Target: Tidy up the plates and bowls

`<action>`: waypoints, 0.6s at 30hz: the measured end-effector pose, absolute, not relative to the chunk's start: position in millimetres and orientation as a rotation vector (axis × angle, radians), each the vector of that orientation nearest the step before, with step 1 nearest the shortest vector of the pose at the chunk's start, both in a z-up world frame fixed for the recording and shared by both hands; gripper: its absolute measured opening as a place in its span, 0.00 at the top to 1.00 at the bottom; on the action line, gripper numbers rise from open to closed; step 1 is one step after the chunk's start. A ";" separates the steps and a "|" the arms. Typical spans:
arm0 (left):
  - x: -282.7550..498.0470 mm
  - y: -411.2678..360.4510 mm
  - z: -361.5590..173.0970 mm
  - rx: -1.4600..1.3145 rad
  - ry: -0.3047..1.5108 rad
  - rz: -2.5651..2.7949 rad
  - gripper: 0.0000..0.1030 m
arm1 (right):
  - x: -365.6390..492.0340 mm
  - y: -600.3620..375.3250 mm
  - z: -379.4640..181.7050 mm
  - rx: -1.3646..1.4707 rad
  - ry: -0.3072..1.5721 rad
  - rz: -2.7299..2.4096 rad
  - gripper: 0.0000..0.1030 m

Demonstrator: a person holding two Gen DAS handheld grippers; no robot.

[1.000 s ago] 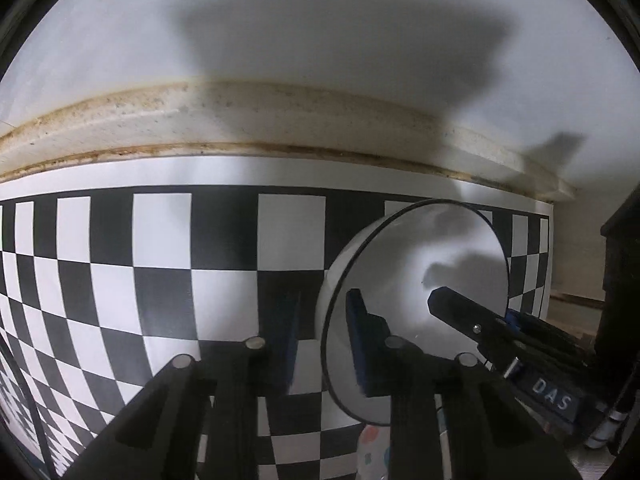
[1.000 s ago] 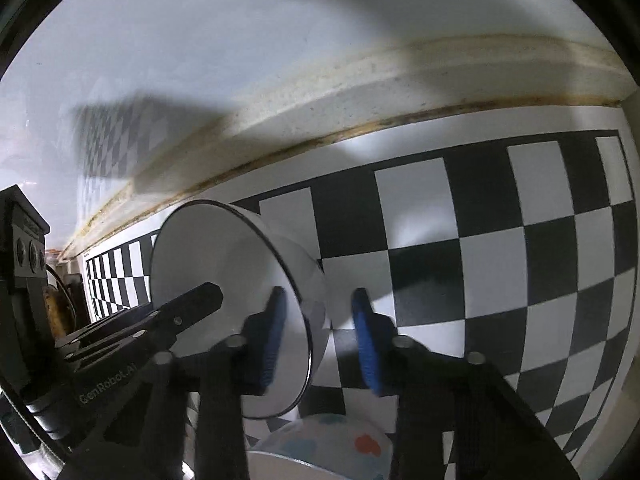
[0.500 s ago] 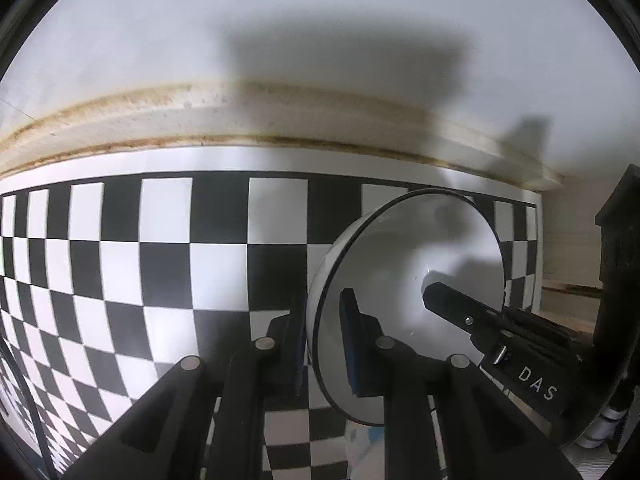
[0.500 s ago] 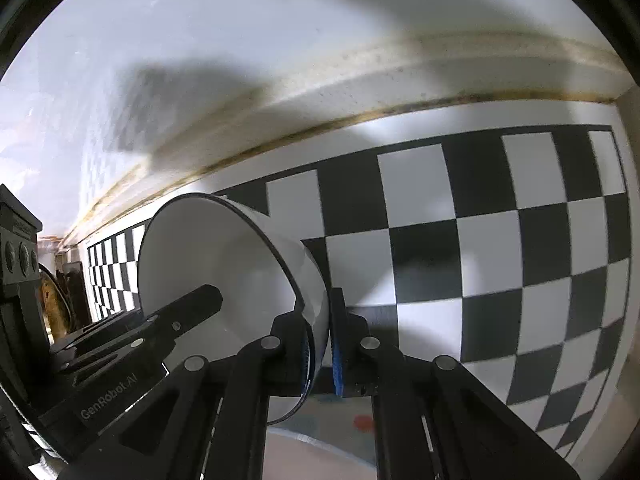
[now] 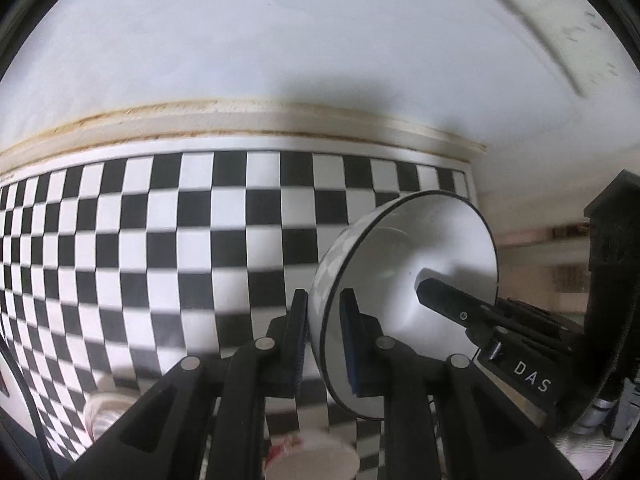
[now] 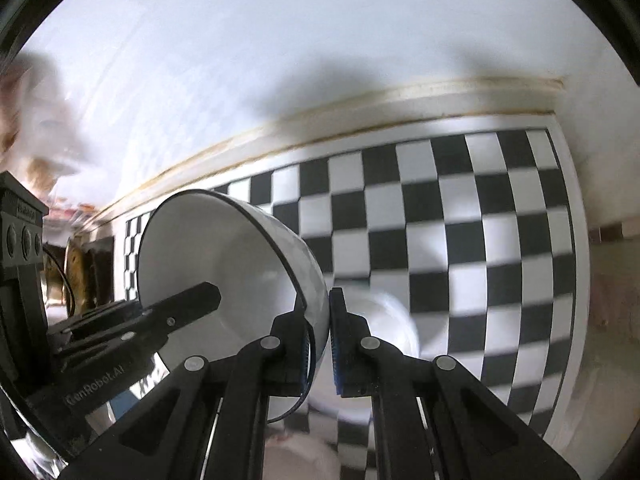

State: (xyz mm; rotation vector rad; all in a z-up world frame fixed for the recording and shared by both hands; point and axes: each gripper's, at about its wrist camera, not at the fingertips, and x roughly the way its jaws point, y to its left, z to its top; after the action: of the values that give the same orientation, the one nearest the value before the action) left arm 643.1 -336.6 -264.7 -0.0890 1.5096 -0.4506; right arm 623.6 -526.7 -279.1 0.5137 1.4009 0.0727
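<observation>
**Bowl pinched from both sides above the checkerboard**

Worktop comes first, covered by a black-and-white checkerboard sheet that fills the middle of both views and runs back to a stained cream ledge at the foot of a white wall.

The white bowl with a thin dark rim is next in size. It is held in the air, tipped on its side so its opening faces the left wrist camera's right. In the right wrist view the same bowl opens toward the left.

The left gripper has its jaws pinching the bowl's rim, one blue pad outside the wall and one inside. The right gripper has its jaws pressed onto the opposite part of the rim in the same way. Each gripper's finger shows inside the bowl in the other's view.

Below, a blurred second white bowl sits on the checkerboard. Smaller still, a pale dish with red marks lies at the lower edge of the left view, too blurred to identify further.
</observation>
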 end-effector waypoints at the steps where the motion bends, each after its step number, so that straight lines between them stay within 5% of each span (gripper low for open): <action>1: 633.1 -332.9 -260.4 -0.087 1.508 -0.455 0.87 | 614.7 -522.1 -275.3 0.510 1.398 0.075 0.90; 8: 556.7 -316.4 -262.4 -0.028 1.526 -0.472 0.87 | 520.1 -509.8 -260.3 0.505 1.409 0.089 0.90; 18: 480.0 -289.8 -319.1 0.002 1.661 -0.457 0.87 | 431.2 -477.8 -311.2 0.527 1.522 0.081 0.90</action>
State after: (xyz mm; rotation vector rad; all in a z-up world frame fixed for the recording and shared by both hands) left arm 480.0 -289.8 -319.1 0.0024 1.6613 -0.4571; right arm 431.2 -477.8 -311.2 0.5270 1.5219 0.0808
